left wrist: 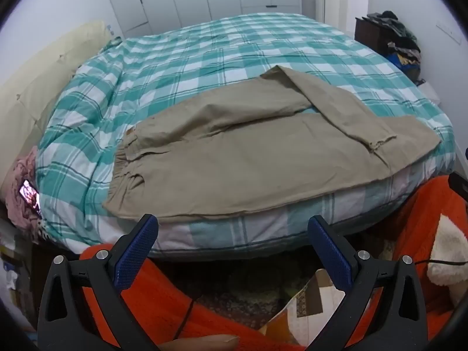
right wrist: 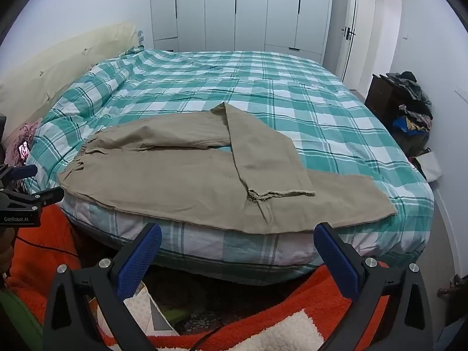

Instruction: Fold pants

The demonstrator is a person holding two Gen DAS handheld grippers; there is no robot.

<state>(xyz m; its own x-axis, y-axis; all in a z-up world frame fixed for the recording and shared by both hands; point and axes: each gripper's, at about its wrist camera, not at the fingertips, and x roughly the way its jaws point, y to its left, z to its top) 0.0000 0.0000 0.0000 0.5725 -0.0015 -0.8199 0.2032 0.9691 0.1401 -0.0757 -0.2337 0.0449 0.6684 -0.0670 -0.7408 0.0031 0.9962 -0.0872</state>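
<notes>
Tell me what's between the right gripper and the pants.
Only the checked bedding's side edge; the open right gripper hangs short of the pants, shown in the right wrist view.

Black gripper [left wrist: 232, 234] frames, blue textured pads [right wrist: 139, 260], silver screws.

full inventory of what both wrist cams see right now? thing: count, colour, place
pants: 1, khaki, flat on the near edge of the bed, far leg folded back across the near leg
bed cover: 1, teal and white check, over the whole bed
headboard: 1, cream, padded, left of the bed
wardrobe: 1, white, far wall
clothes pile: 1, mixed dark colours, on a dark cabinet at right
phone: 1, screen lit, on pink cloth at left
blanket: 1, orange, below the bed edge
left gripper: 1, black with blue pads, open, empty
right gripper: 1, same, open, empty
</notes>
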